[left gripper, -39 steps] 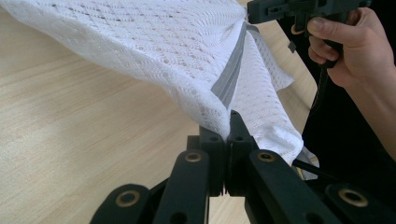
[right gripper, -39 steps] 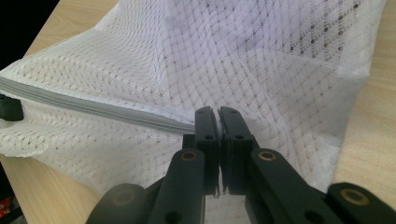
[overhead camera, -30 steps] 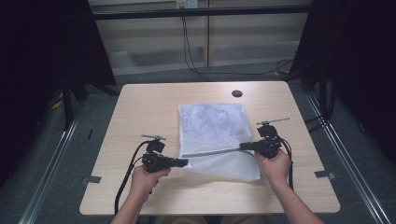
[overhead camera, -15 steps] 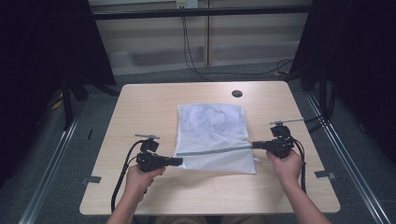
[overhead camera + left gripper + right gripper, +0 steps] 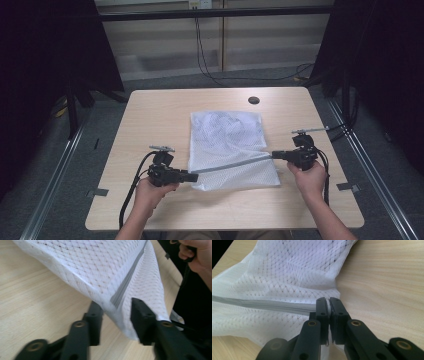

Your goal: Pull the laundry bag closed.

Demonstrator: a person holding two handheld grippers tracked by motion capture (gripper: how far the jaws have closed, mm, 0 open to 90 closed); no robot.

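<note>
Right gripper clamped on white mesh bag by its grey zipper, left gripper parted around the blurred edge, over a pale wooden table in a dark room.

left gripper fingers parted, right gripper fingers clamped together, hands wide apart.

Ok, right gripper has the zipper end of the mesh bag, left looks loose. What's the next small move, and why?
Probably shut the left gripper on the mesh bag. Its jaws stand apart around the grey zipper edge, while the right gripper is already clamped on the other end, so the bag is held at one side alone.
</note>
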